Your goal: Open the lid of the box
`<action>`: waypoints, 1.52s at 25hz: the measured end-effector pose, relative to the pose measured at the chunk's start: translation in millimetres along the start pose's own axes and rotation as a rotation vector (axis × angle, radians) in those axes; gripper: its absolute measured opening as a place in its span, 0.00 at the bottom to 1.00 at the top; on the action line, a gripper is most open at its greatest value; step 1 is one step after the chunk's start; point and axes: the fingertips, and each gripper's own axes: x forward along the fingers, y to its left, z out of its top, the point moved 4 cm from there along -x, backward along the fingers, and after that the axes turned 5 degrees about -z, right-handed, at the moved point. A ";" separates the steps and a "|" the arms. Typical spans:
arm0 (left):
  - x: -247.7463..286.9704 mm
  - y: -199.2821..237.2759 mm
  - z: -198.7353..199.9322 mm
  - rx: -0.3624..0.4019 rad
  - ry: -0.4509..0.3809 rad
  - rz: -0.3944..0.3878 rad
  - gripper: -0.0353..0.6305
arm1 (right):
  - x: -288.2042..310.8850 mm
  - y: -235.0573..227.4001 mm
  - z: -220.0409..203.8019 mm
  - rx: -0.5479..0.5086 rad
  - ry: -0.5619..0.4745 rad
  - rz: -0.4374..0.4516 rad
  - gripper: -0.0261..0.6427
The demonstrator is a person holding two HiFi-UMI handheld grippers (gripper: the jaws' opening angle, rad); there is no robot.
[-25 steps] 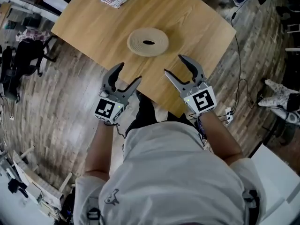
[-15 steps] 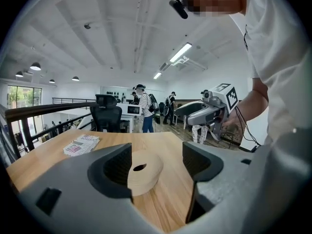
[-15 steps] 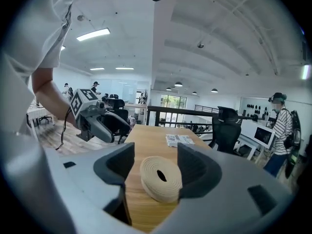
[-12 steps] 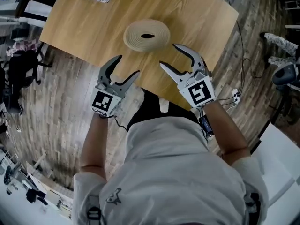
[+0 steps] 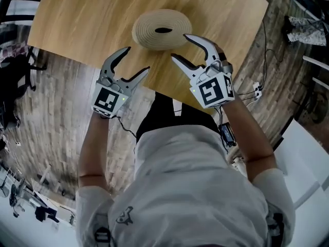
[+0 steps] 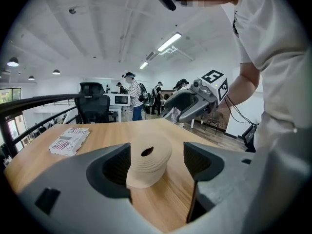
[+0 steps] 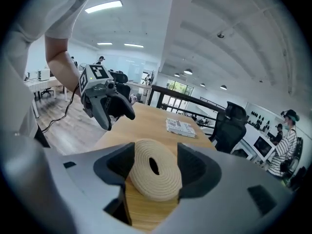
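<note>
Open-plan office. A wooden tabletop point(image 5: 77, 19) carries the box point(image 5: 162, 30), a round coiled-rope container lying flat near the front edge, with a hole in the centre of its top. A booklet point(image 6: 69, 139) lies well apart, toward the far edge. Left claw point(image 5: 136, 60): jaws opening, nothing between the pads, positioned near the box's left front. Right claw point(image 5: 180, 46): jaws wide apart, gripping nothing, tips just beside the box's right side. Whether they touch it cannot be told.
</note>
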 end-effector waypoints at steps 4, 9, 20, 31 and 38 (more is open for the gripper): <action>11.6 10.1 -20.0 0.012 0.031 -0.036 0.56 | 20.2 4.8 -19.8 -0.036 0.053 0.010 0.46; 21.0 25.6 -49.3 0.019 0.082 -0.072 0.58 | 46.9 10.0 -35.0 -0.093 0.117 0.026 0.46; 45.9 59.9 -94.1 0.022 0.160 -0.143 0.59 | 100.6 13.4 -56.4 -0.229 0.219 0.082 0.45; 81.2 79.9 -112.8 0.094 0.189 -0.246 0.60 | 127.7 10.5 -66.5 -0.355 0.245 0.131 0.40; 98.5 83.7 -108.3 0.092 0.166 -0.277 0.61 | 137.4 12.8 -65.3 -0.413 0.223 0.097 0.31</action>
